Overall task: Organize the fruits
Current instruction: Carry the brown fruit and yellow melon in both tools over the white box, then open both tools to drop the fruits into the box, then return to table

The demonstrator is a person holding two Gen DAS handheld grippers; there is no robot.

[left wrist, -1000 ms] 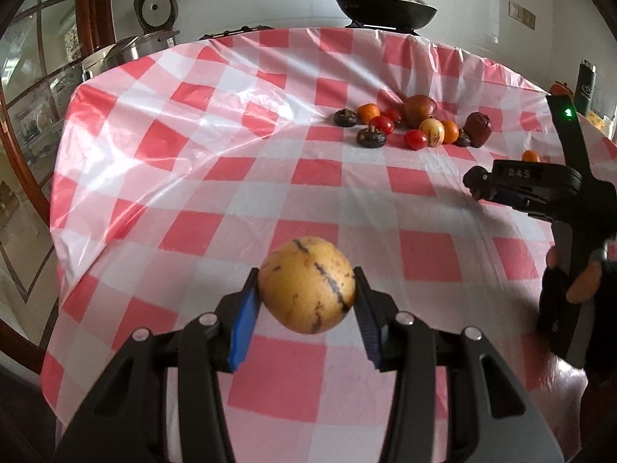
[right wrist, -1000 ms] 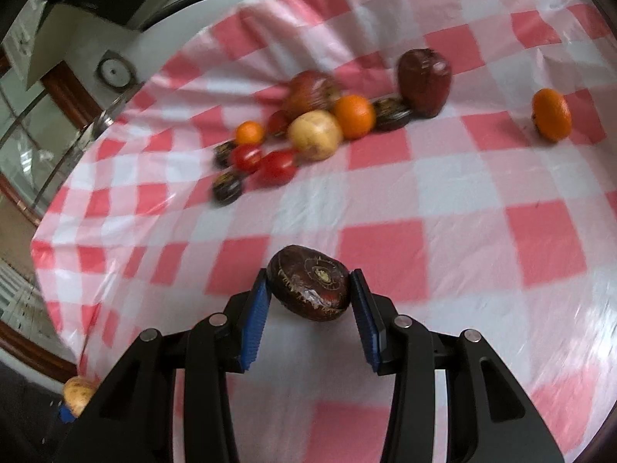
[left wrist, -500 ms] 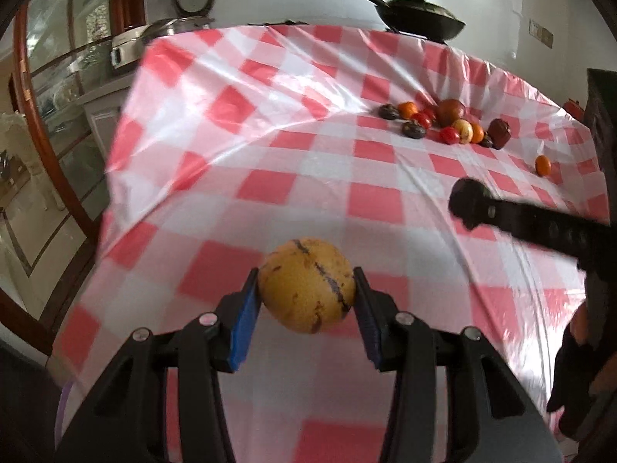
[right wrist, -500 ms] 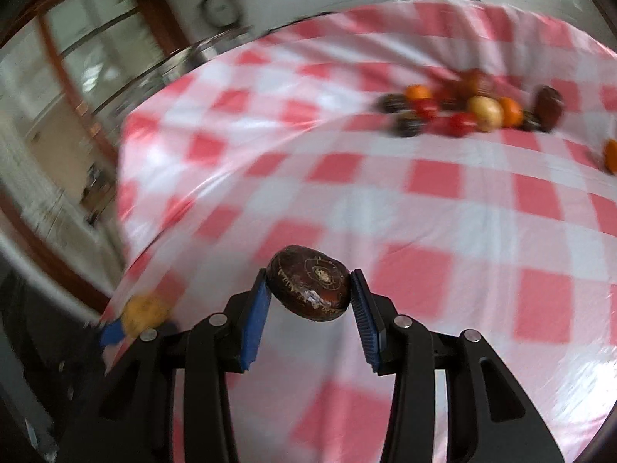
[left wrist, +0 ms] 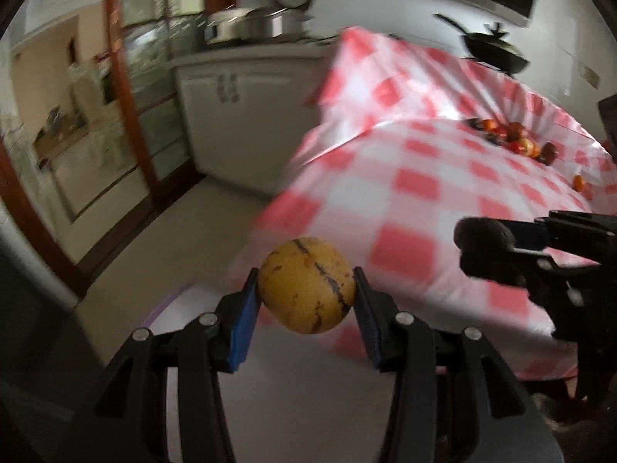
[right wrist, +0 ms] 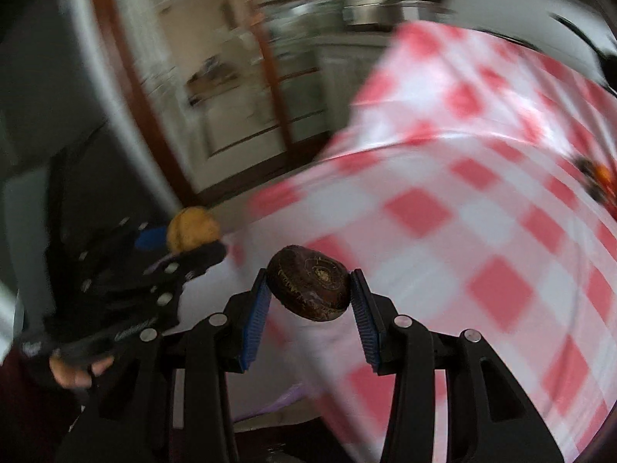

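Note:
My left gripper [left wrist: 306, 297] is shut on a yellow fruit with dark streaks [left wrist: 306, 284], held off the table's left edge above a pale surface. My right gripper [right wrist: 309, 291] is shut on a dark brown flattened fruit [right wrist: 309, 287] near the table's corner. The left gripper with its yellow fruit [right wrist: 192, 228] shows in the right wrist view, and the right gripper with its dark fruit [left wrist: 484, 233] shows in the left wrist view. A cluster of red, orange and dark fruits [left wrist: 509, 139] lies far back on the red-checked tablecloth [left wrist: 424, 189].
A lone orange fruit [left wrist: 578, 182] sits right of the cluster. A black pan [left wrist: 495, 49] stands behind the table. A white cabinet [left wrist: 246, 115] with pots on it and a glass door with a brown frame [left wrist: 131, 108] are to the left. A pale surface with a purple edge [left wrist: 169, 308] lies below.
Both grippers have swung left and back off the table with their fruits still held. The fruit cluster now looks much farther away. The views are blurred by motion.

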